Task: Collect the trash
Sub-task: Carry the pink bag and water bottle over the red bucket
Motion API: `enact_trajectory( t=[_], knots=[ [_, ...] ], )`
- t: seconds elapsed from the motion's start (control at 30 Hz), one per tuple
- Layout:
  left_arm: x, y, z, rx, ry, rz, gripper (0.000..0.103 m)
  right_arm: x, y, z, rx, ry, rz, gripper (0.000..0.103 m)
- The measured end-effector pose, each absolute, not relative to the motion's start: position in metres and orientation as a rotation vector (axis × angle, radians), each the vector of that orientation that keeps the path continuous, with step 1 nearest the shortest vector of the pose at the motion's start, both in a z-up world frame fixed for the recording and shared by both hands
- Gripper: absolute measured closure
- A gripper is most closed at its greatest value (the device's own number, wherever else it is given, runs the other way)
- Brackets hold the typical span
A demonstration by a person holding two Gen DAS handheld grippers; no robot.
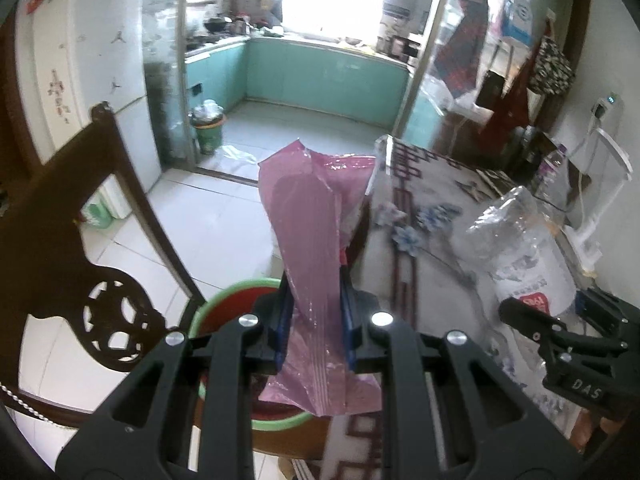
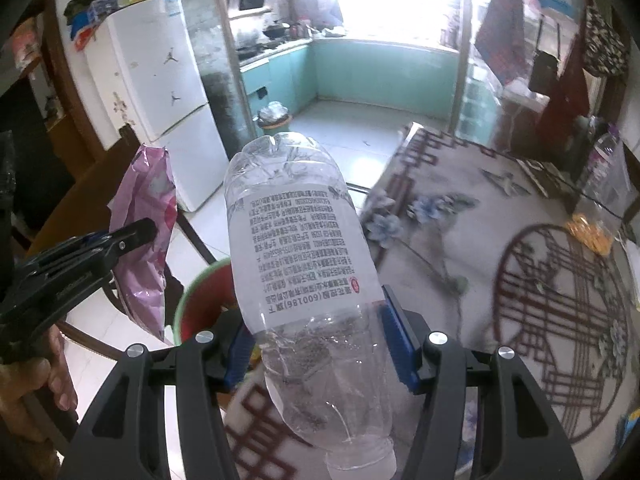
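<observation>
The left tongs (image 1: pixel 314 312) are pinching a pink plastic bag (image 1: pixel 312 240), their blue pads pressed against its sides at lower centre of the left wrist view. The bag is standing up out of the tongs and flaring toward mid-frame, with a crumpled tail hanging down behind the pads. Directly below it, a green-rimmed red bin (image 1: pixel 232 300) is showing at lower centre, partly hidden by the tongs.

The right tongs (image 2: pixel 320 340) are gripping a clear plastic bottle (image 2: pixel 300 248) around its lower body, pads pressing on both sides. The bottle is pointing base-up toward the centre of the right wrist view, white cap at the bottom edge, its printed label facing the camera. The same bin is peeking out just left of the bottle.

A table (image 2: pixel 520 260) with a patterned cloth is filling the right side of both views. A dark wooden chair (image 1: pixel 80 220) is sitting at the left.
</observation>
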State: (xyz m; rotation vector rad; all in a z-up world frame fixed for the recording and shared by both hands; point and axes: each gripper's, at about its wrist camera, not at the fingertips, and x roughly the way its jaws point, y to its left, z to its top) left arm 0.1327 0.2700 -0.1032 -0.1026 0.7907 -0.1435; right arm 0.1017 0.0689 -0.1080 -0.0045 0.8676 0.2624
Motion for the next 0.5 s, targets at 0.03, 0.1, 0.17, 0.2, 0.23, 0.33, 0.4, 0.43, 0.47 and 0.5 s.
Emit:
enact_trajectory(
  t=[0.03, 0.1, 0.17, 0.2, 0.23, 0.33, 0.4, 0.43, 0.47, 0.5],
  knots=[
    [0.133, 0.274, -0.102, -0.105, 0.788, -0.137, 0.084, 0.104, 0.074, -0.108, -0.005, 0.866, 0.273, 0.047],
    [0.134, 0.283, -0.1, -0.109, 0.781, -0.119, 0.084, 0.107, 0.083, -0.109, -0.002, 0.862, 0.292, 0.047],
    [0.135, 0.291, -0.1, -0.109, 0.776, -0.103, 0.084, 0.11, 0.089, -0.11, 0.001, 0.863, 0.306, 0.047],
    [0.136, 0.294, -0.099, -0.111, 0.775, -0.099, 0.084, 0.112, 0.093, -0.111, 0.005, 0.865, 0.315, 0.047],
    [0.138, 0.297, -0.099, -0.113, 0.775, -0.094, 0.084, 0.114, 0.098, -0.113, 0.008, 0.869, 0.325, 0.047],
    [0.142, 0.305, -0.102, -0.119, 0.78, -0.08, 0.084, 0.121, 0.11, -0.118, 0.014, 0.886, 0.348, 0.047],
    [0.145, 0.309, -0.105, -0.122, 0.787, -0.075, 0.084, 0.125, 0.115, -0.122, 0.02, 0.899, 0.358, 0.047],
    [0.147, 0.311, -0.107, -0.123, 0.792, -0.073, 0.084, 0.128, 0.118, -0.125, 0.026, 0.908, 0.363, 0.047],
    [0.15, 0.314, -0.11, -0.125, 0.8, -0.07, 0.084, 0.133, 0.121, -0.129, 0.035, 0.923, 0.369, 0.047],
    [0.153, 0.316, -0.112, -0.126, 0.807, -0.069, 0.084, 0.135, 0.123, -0.132, 0.043, 0.933, 0.373, 0.047]
  ],
)
